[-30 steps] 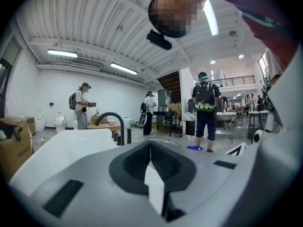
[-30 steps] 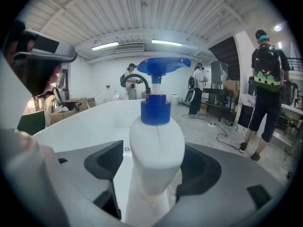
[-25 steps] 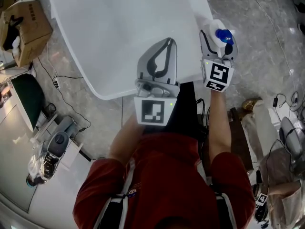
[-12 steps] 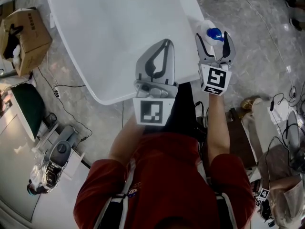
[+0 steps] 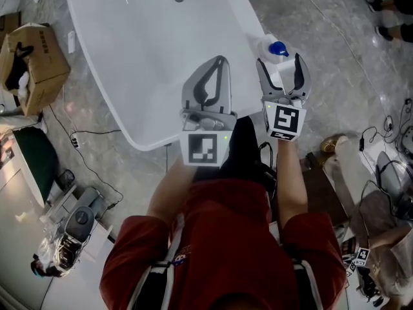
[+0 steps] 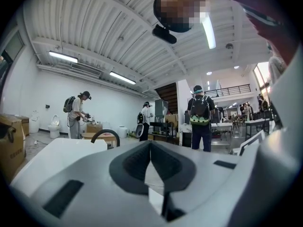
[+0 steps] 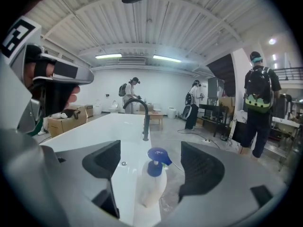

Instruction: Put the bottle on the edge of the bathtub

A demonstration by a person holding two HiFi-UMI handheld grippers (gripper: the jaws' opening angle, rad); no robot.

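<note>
A grey marbled floor [image 5: 335,37] surrounds the white bathtub [image 5: 148,57]. A cardboard box [image 5: 29,57] and black cables [image 5: 97,132] lie on it at the left. Overhead, a ribbed white ceiling [image 7: 156,27] carries strip lights [image 7: 108,56]. The far wall [image 6: 33,93] is plain white, with a toilet [image 6: 54,126] before it. A railed mezzanine [image 6: 232,90] stands far right.

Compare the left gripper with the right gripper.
Left gripper: jaws shut, nothing between them. Right gripper: jaws apart, the blue-capped spray bottle standing untouched before the gap. The left gripper sits over the basin of the bathtub, the right gripper at its right rim. Both are the same grey build.
</note>
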